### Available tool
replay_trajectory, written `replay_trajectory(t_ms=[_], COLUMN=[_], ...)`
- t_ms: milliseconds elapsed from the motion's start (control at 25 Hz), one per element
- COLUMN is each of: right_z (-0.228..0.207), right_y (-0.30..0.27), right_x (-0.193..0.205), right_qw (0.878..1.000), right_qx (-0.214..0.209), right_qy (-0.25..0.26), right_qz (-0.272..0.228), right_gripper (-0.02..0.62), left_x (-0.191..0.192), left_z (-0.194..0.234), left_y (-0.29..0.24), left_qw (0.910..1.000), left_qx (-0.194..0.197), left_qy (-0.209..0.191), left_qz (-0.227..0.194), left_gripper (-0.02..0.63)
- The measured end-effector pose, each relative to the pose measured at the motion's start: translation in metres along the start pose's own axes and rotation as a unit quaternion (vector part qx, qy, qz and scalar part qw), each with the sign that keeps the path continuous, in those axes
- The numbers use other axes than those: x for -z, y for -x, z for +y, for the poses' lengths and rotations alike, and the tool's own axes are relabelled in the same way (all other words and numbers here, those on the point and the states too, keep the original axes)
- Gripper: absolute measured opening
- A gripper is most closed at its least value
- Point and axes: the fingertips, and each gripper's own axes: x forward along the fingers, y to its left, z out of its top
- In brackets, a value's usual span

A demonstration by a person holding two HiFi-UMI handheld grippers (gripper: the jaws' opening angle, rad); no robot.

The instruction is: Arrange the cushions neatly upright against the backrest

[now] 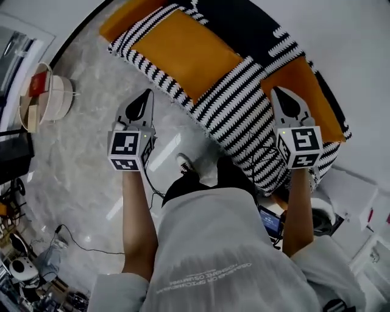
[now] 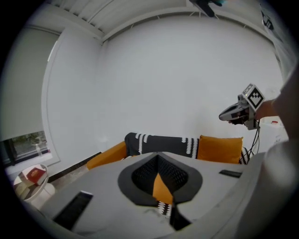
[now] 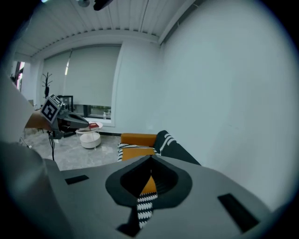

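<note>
A sofa with a black-and-white striped cover [image 1: 234, 109] lies ahead, with an orange seat cushion [image 1: 189, 55] in its middle. One orange cushion [image 1: 304, 91] is at its right end and another [image 1: 125, 15] at its left end. The black backrest [image 1: 244, 24] runs behind them. In the left gripper view the right-end orange cushion [image 2: 220, 149] stands upright beside the black backrest [image 2: 161, 144]. My left gripper [image 1: 148, 92] hangs shut and empty over the floor before the sofa's front edge. My right gripper [image 1: 279, 91] is shut and empty above the right-end cushion.
A round white side table [image 1: 49, 97] with a red item stands on the marble floor at the left. Cables and equipment [image 1: 24, 262] lie at the lower left. The person's shoe [image 1: 186, 163] is close to the sofa's front edge.
</note>
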Motion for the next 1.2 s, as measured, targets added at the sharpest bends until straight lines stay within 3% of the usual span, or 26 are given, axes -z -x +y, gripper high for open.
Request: replay_trajectory(t_ms=[240, 520, 800, 1040, 1200], right_z=[0.099, 0.183, 0.182, 0.152, 0.128], right_y=[-0.024, -0.045, -0.093, -0.154, -0.189], right_x=[-0.064, -0.102, -0.117, -0.127, -0.129], right_qw=[0.999, 0.997, 0.998, 1.0, 1.0], right_qx=[-0.027, -0.064, -0.045, -0.024, -0.009], right_qy=[0.014, 0.028, 0.014, 0.01, -0.024], right_qz=[-0.039, -0.041, -0.032, -0.011, 0.008], right_gripper=[0.002, 0.002, 0.002, 0.002, 0.002], left_x=[0.007, 0.014, 0.011, -0.011, -0.029], left_z=[0.056, 0.115, 0.16, 0.201, 0.227], left_y=[0.072, 0.121, 0.09, 0.016, -0.03], left_qw=[0.9997, 0.9988, 0.9996, 0.9997, 0.9989], left_qx=[-0.017, -0.043, -0.028, 0.003, 0.026], left_qy=[-0.007, 0.012, 0.002, -0.024, -0.038], left_qz=[-0.019, -0.02, -0.008, 0.002, 0.01], left_gripper=[0.003, 0.003, 0.003, 0.003, 0.003])
